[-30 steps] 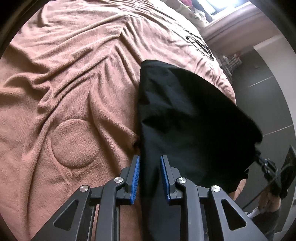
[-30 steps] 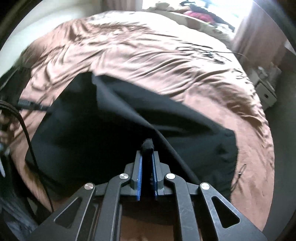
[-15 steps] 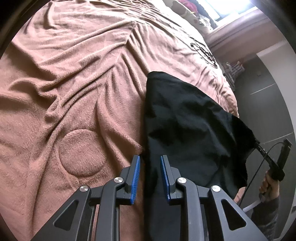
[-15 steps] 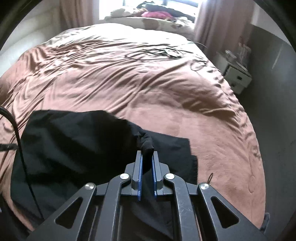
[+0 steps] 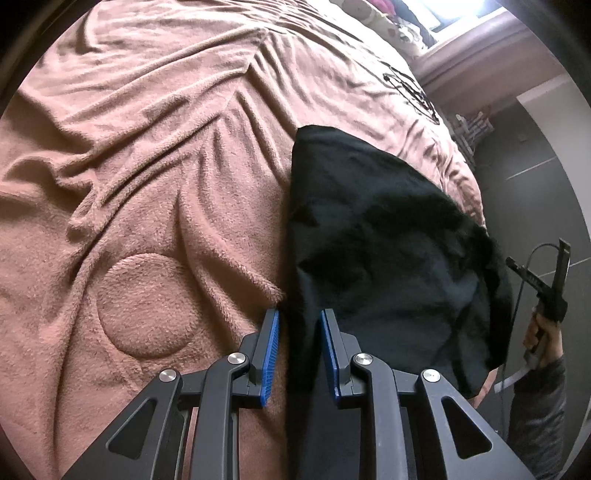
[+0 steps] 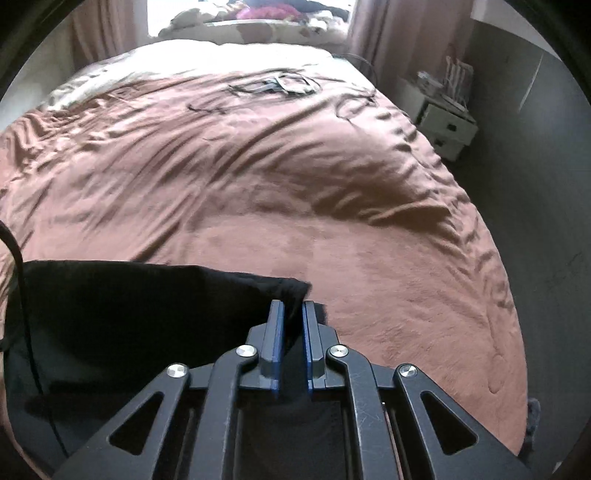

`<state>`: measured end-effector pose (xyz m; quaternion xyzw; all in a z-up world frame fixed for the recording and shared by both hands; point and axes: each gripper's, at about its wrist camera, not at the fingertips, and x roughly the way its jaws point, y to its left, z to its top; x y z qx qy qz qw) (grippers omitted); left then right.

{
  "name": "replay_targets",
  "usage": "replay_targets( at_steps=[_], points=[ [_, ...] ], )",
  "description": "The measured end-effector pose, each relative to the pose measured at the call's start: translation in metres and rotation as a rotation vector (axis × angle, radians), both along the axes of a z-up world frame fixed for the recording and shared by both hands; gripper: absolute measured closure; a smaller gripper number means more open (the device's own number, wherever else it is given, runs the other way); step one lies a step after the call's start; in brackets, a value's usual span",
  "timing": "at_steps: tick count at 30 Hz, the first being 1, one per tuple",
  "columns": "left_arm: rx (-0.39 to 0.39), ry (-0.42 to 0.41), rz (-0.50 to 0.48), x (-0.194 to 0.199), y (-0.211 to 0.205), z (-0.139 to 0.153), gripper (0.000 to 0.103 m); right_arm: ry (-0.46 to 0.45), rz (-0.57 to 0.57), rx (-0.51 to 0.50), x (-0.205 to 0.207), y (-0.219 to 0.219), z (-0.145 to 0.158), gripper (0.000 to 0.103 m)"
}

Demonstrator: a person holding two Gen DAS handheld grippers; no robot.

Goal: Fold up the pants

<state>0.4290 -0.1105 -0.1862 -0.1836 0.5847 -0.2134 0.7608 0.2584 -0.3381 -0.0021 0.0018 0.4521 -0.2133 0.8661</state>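
Note:
Black pants (image 5: 388,240) lie folded over on a brown fleece blanket (image 5: 147,184) near the bed's edge. My left gripper (image 5: 299,321) stands over the near edge of the pants with a narrow gap. The cloth runs between its blue pads (image 5: 271,339), and a strip of blanket shows beside the left pad. In the right wrist view the pants (image 6: 129,314) fill the lower left. My right gripper (image 6: 293,314) sits at their right corner, its jaws opening with a tuft of black cloth still between them. A hand (image 5: 539,332) holds that gripper at the far right of the left wrist view.
The blanket (image 6: 332,184) stretches wrinkled toward a window sill piled with clothes (image 6: 258,14). Loose cables (image 6: 273,86) lie on the far part of the bed. A white bedside cabinet (image 6: 447,125) stands on the dark floor (image 5: 535,184) to the right. A black cable (image 6: 22,288) hangs at left.
The right gripper carried its end of the pants across and down onto the rest of the pants, then its jaws widened slightly. The lifted cloth settled lower. The left gripper stayed put.

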Motion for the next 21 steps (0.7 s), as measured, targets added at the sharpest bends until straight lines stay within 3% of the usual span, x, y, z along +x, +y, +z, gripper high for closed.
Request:
replay_targets(
  at_steps=[1, 2, 3, 5, 14, 17, 21],
  points=[
    [-0.002, 0.002, -0.001, 0.0, -0.001, -0.001, 0.079, -0.005, -0.007, 0.01, 0.001, -0.002, 0.001, 0.088],
    [-0.003, 0.002, -0.001, 0.0, -0.001, -0.001, 0.079, -0.018, -0.001, 0.044, -0.001, -0.005, 0.001, 0.075],
    [-0.003, 0.002, -0.001, 0.0, -0.001, -0.001, 0.079, -0.034, 0.003, 0.08, -0.004, -0.007, 0.001, 0.053],
    [-0.003, 0.002, -0.001, 0.0, -0.002, -0.001, 0.079, -0.065, 0.017, 0.097, -0.013, -0.004, 0.002, 0.04],
    [-0.001, 0.001, -0.005, 0.0, -0.004, -0.002, 0.079, 0.037, 0.077, 0.143, -0.026, 0.001, -0.029, 0.041],
    [0.0, 0.001, -0.005, 0.0, -0.004, -0.002, 0.079, 0.072, 0.085, 0.203, -0.023, -0.006, -0.04, 0.058],
    [0.004, -0.002, -0.012, 0.0, -0.005, -0.003, 0.079, 0.109, 0.066, 0.236, -0.018, -0.02, -0.05, 0.058]
  ],
)
